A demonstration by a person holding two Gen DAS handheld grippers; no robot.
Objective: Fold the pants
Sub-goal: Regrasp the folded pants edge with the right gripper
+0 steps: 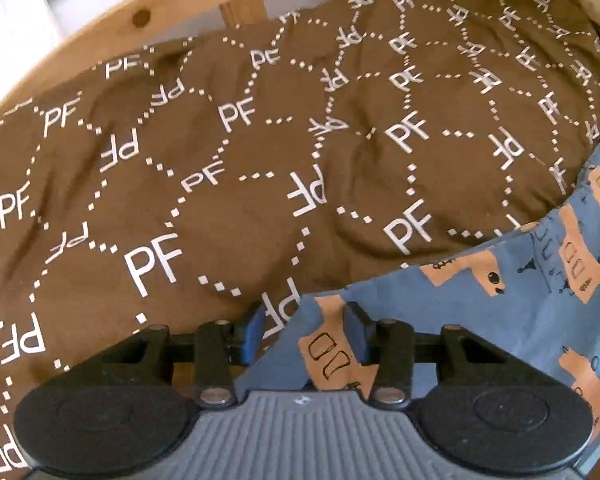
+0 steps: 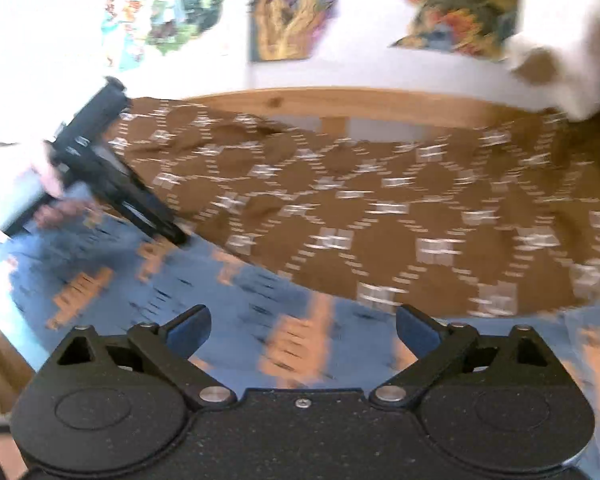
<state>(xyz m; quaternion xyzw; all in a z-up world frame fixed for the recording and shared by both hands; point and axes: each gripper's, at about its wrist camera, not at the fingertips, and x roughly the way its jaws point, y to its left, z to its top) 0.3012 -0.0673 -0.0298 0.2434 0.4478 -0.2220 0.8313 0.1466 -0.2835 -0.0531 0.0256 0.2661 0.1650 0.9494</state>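
The left gripper [image 1: 304, 330] stands part-closed, an edge of the blue pants [image 1: 440, 312] lying between its blue pads [image 1: 358, 332]; whether they pinch the cloth cannot be told; the right gripper [image 2: 303, 330] stands wide open above the same fabric [image 2: 240, 304], nothing between its fingers; the pants, printed with orange shapes, lie spread over a brown bedspread [image 1: 228, 184] marked with white letters; beyond it runs a pale wooden bed frame [image 1: 100, 36]; in the blurred right wrist view, colourful pictures [image 2: 284, 12] hang on the white wall.
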